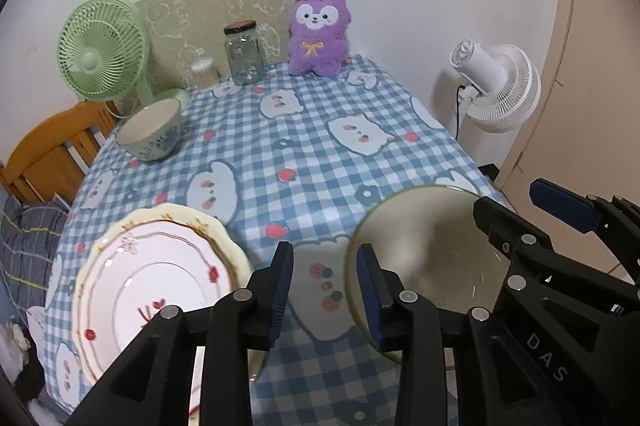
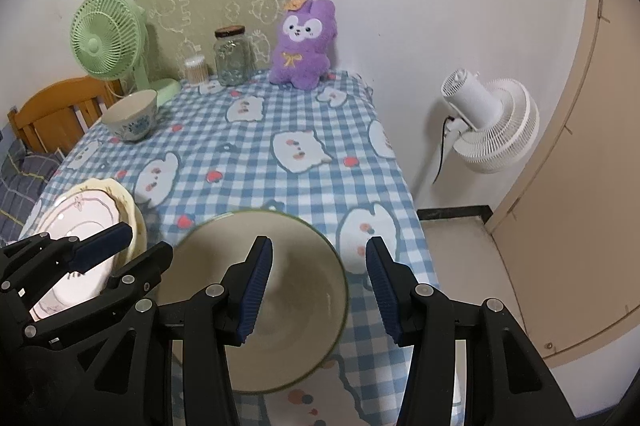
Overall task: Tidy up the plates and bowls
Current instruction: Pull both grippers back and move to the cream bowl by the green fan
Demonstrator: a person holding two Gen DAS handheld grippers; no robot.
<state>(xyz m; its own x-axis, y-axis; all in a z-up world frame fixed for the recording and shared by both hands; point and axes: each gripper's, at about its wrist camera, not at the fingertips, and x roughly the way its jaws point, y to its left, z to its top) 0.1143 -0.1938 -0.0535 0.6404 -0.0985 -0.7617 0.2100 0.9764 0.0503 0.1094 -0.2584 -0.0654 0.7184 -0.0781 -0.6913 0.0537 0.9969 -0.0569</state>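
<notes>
A big cream bowl (image 2: 304,262) with a thin green rim stands near the front edge of the checked tablecloth (image 2: 240,153). My right gripper (image 2: 320,286) is open and straddles its right rim, one finger over the inside and one outside, neither pressing. To the left, a pink-white plate (image 1: 152,278) rests on a cream scalloped plate. My left gripper (image 1: 326,286) is open over bare cloth, between the plates and the big bowl (image 1: 432,258). A smaller bowl (image 1: 154,129) with blue flowers stands far left.
Along the wall stand a green fan (image 1: 100,49), a toothpick holder (image 1: 204,71), a glass jar (image 1: 243,53) and a purple plush (image 1: 318,33). A wooden chair (image 1: 52,145) is left of the table, and a white fan (image 1: 496,85) and beige door are on the right.
</notes>
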